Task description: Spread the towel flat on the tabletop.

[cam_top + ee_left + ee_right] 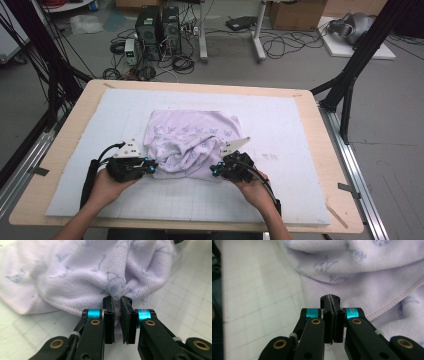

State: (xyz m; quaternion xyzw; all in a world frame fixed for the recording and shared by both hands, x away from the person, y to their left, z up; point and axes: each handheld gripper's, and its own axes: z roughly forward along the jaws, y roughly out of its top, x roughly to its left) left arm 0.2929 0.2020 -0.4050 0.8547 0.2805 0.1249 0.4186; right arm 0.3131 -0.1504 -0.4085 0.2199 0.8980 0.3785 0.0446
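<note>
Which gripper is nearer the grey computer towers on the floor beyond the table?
Left. The left gripper sits at the lilac butterfly-print cloth's near-left edge, nearly below the towers; the right gripper sits at its near-right edge, farther off.

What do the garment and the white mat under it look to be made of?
Garment: soft knit fabric, probably cotton jersey, matte pale lilac with a blue print; fine ribbed loops and a stitched hem show in the left gripper view, and it bunches in soft folds.
Mat: looks like a thin matte sheet, foam or plastic, with a faint printed grid; which one is unclear.
</note>
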